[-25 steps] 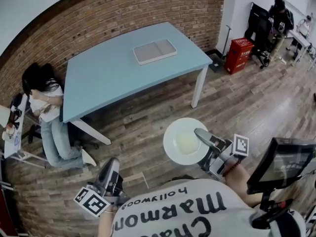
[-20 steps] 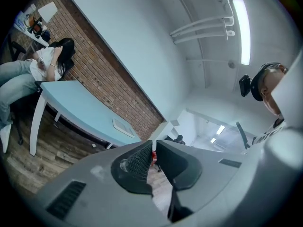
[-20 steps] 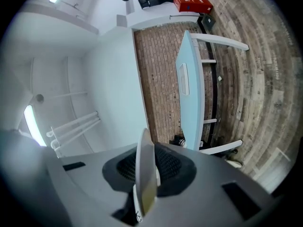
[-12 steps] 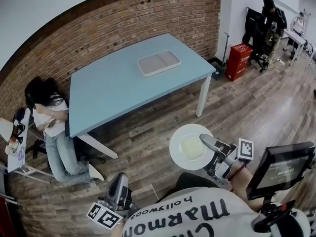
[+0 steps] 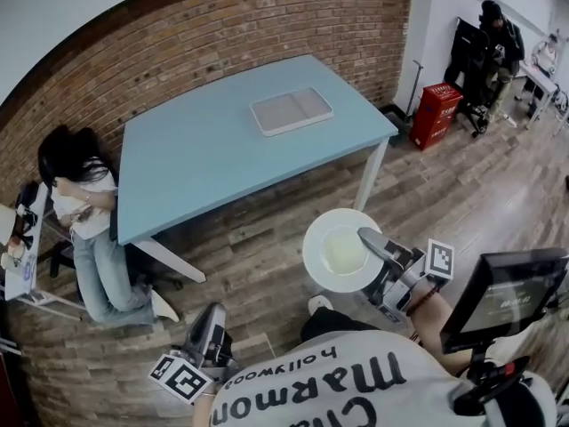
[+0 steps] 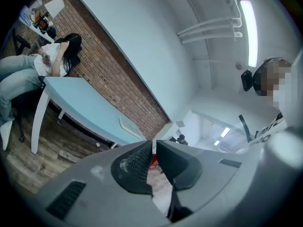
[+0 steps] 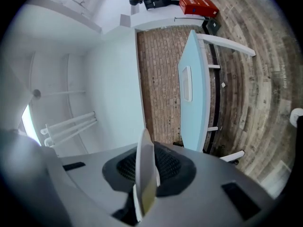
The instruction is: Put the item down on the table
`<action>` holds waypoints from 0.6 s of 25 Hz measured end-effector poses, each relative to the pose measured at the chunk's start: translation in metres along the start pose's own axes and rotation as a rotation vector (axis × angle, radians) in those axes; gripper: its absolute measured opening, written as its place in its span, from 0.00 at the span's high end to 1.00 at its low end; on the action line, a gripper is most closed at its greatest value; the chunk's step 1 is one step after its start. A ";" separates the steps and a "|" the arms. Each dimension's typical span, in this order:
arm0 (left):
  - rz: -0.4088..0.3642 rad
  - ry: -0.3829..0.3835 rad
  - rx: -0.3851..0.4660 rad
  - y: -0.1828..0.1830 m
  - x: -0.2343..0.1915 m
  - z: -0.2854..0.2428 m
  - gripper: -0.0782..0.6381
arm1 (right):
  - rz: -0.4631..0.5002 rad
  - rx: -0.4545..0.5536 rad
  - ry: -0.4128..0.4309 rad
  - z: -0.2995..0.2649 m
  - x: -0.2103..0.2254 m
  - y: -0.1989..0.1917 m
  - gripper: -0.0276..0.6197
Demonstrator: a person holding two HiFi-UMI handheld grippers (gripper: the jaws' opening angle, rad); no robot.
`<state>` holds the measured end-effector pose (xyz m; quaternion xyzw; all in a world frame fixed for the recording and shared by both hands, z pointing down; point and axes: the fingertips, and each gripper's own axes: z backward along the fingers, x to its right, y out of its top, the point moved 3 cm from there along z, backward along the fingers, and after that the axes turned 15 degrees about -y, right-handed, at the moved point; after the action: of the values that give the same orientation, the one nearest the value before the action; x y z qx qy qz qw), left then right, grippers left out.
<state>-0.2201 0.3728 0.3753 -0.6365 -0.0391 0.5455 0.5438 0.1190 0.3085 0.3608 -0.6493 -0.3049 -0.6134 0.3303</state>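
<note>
A round white plate [image 5: 336, 249] hangs over the wooden floor, short of the light blue table [image 5: 204, 158]. My right gripper [image 5: 366, 237] is shut on the plate's right rim. In the right gripper view the plate [image 7: 144, 174] stands edge-on between the pads, with the table [image 7: 195, 103] ahead. My left gripper [image 5: 211, 317] is low at the bottom left, away from the plate. In the left gripper view that gripper [image 6: 154, 146] is shut with nothing in it.
A white tray [image 5: 291, 111] lies on the table's far right part. A person [image 5: 84, 203] sits at the table's left end. A red box [image 5: 437, 103] and people [image 5: 493, 34] are at the back right. A dark screen [image 5: 498, 296] is beside my right arm.
The plate and my right gripper have come a little nearer the table's front corner, with the grip unchanged. My left gripper has shifted slightly and stays low and shut.
</note>
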 end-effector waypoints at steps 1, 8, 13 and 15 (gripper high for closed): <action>0.000 0.007 0.000 0.009 -0.005 -0.009 0.85 | -0.001 -0.005 0.007 -0.012 -0.006 0.010 0.90; -0.030 0.038 0.036 0.009 -0.041 -0.041 0.85 | 0.006 -0.008 0.041 -0.037 0.021 0.056 0.90; -0.049 0.065 0.011 0.044 -0.055 -0.107 0.85 | -0.039 -0.015 0.015 -0.081 0.016 0.117 0.90; -0.049 0.078 0.006 0.054 -0.063 -0.126 0.85 | -0.051 -0.023 0.017 -0.099 0.015 0.135 0.90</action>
<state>-0.1821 0.2282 0.3533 -0.6545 -0.0317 0.5069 0.5601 0.1692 0.1488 0.3709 -0.6400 -0.3114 -0.6305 0.3097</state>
